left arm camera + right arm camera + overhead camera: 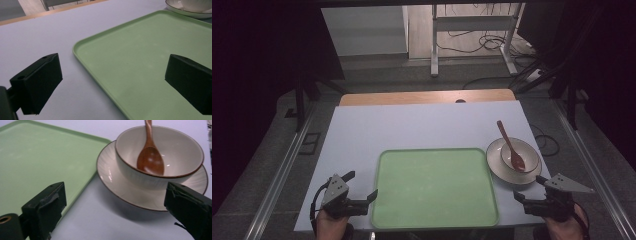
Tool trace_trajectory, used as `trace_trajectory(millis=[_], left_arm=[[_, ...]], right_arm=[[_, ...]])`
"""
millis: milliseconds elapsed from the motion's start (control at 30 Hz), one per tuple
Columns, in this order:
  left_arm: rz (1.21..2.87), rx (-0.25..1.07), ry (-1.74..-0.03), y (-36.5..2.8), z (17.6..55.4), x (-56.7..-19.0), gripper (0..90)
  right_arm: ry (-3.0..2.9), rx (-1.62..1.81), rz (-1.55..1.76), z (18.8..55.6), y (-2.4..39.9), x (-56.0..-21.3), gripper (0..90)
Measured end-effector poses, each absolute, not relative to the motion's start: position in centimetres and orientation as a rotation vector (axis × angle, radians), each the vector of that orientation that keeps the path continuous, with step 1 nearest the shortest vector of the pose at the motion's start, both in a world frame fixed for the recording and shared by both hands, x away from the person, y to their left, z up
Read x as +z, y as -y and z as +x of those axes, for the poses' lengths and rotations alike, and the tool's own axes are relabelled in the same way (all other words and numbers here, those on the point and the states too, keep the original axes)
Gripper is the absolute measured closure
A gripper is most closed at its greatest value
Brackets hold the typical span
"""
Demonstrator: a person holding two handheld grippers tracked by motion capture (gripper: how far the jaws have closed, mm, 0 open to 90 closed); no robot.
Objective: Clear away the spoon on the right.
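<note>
Tabletop: pale lilac-grey tabletop [422, 127] is filling the middle of the high view, with a dark room and trailing floor cables lying behind it at the top of the frame.
Tray: flat rectangular green plastic tray [435, 187] is lying at the bottom centre of the high view, between the two grippers, its surface bare.
Saucer: round cream ceramic saucer with a dark rim [498, 165] is sitting just beside the tray's upper right corner, at centre right of the frame.
Bowl: cream ceramic bowl [527, 150] is standing on the saucer.
Spoon: brown wooden spoon [511, 146] is resting in the bowl, its handle leaning out toward the upper left of the high view.
Left gripper: left gripper [363, 187] is hovering at the lower left, beside the tray's left edge; its jaws are standing wide apart and gripping nothing.
Right gripper: right gripper [528, 188] is hovering at the lower right, near the saucer; its jaws are gaping wide, with nothing between them.
</note>
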State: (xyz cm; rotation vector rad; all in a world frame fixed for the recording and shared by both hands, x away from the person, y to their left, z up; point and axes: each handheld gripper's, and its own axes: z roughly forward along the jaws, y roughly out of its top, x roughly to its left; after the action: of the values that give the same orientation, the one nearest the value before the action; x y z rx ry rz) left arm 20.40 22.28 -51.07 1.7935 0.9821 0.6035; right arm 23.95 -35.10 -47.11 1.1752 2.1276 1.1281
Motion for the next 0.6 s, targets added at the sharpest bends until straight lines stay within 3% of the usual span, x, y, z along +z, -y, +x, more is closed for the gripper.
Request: trace_trajectory(millis=[600], left_arm=[[1.781, 0.566, -0.971, -22.39, 20.47, -51.16, 1.2]], right_arm=[[-2.123, 1.113, 1.143, 24.34, 35.04, -47.05, 0.0]])
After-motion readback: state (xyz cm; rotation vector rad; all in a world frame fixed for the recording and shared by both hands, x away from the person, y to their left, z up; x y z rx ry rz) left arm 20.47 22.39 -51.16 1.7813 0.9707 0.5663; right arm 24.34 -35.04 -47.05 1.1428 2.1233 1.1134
